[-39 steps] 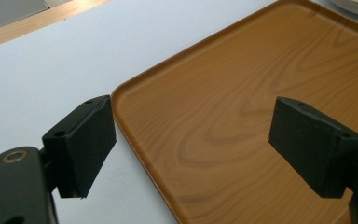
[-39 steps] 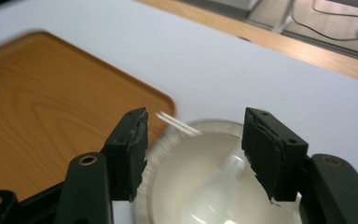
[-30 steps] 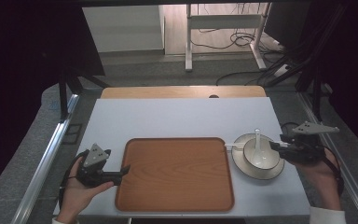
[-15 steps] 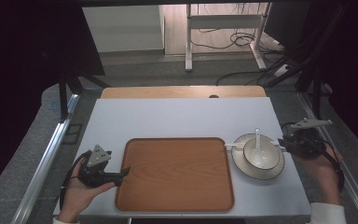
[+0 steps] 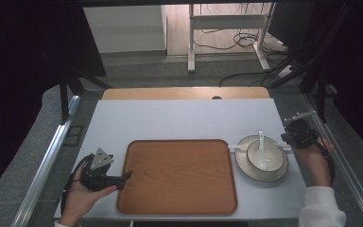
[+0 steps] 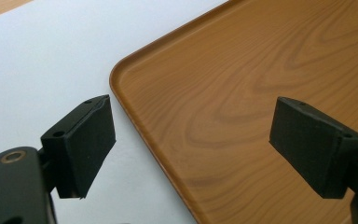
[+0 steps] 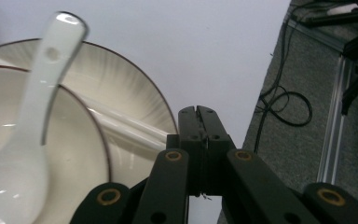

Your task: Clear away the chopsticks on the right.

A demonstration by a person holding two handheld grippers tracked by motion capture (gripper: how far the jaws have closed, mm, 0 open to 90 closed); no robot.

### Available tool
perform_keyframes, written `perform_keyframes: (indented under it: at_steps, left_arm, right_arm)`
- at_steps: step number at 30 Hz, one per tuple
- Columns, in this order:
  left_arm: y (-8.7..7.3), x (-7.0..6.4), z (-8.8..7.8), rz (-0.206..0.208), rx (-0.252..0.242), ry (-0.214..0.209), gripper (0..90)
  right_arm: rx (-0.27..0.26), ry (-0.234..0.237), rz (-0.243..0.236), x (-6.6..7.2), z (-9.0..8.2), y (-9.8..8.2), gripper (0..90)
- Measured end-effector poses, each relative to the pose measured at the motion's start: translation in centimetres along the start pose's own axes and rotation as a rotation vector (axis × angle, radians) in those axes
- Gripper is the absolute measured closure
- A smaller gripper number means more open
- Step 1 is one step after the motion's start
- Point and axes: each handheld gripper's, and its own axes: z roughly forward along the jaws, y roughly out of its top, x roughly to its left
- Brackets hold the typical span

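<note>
Chopsticks (image 7: 130, 128) on plate (image 5: 279, 174) sit ungripped beside our right gripper (image 7: 198, 112), whose jaws have just closed empty; left gripper (image 6: 209, 140) open over tray (image 6: 261, 84).

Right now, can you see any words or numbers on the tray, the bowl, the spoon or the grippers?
No text to quote: none is readable anywhere.
The wooden tray, bowl, spoon, plate, left gripper and right gripper show no letters, numbers, labels or signs.
</note>
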Motion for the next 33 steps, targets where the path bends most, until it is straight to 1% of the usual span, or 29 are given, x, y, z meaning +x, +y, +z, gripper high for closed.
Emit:
perform_keyframes:
  at_steps: [4, 6, 7, 11, 12, 13, 15, 16, 21, 33]
  left_arm:
    - [-0.1, 0.2, -0.3, -0.012, -0.004, 0.007, 13.7]
    - [-0.2, 0.2, -0.3, -0.015, -0.006, 0.009, 13.6]
    - [-0.2, 0.2, -0.4, -0.014, -0.006, 0.009, 13.6]
    - [-0.3, 0.3, -0.6, -0.013, -0.005, 0.012, 13.3]
    - [-0.3, 0.3, -0.6, -0.013, -0.005, 0.012, 13.3]
    - [-0.3, 0.4, -0.6, -0.018, -0.007, 0.014, 13.3]
    - [-0.3, 0.5, -0.6, -0.018, -0.005, 0.015, 13.3]
    - [-0.4, 0.5, -0.6, -0.017, -0.004, 0.015, 13.3]
    - [-0.4, 0.4, -0.4, -0.007, 0.000, 0.014, 13.2]
    - [-0.4, 0.3, -0.1, -0.002, 0.011, 0.015, 13.0]
  right_arm:
    - [0.015, 0.003, 0.004, -0.3, 0.6, -0.1, 89.6]
    - [0.026, -0.004, 0.005, -0.5, 1.1, -0.1, 89.7]
    - [0.026, -0.004, 0.005, -0.5, 1.1, -0.1, 89.7]
    - [0.067, -0.021, -0.020, -0.1, 2.1, 0.2, 89.7]
    - [0.067, -0.021, -0.020, -0.1, 2.1, 0.2, 89.7]
    - [0.080, -0.034, -0.027, 0.1, 2.4, 0.1, 89.7]
    - [0.084, -0.038, -0.033, 0.0, 2.5, 0.1, 89.7]
    - [0.084, -0.031, -0.027, -0.1, 2.7, -0.1, 89.7]
    - [0.092, -0.033, -0.020, -0.4, 2.9, -0.5, 89.7]
    - [0.122, -0.031, 0.003, -0.7, 2.8, -1.4, 89.7]
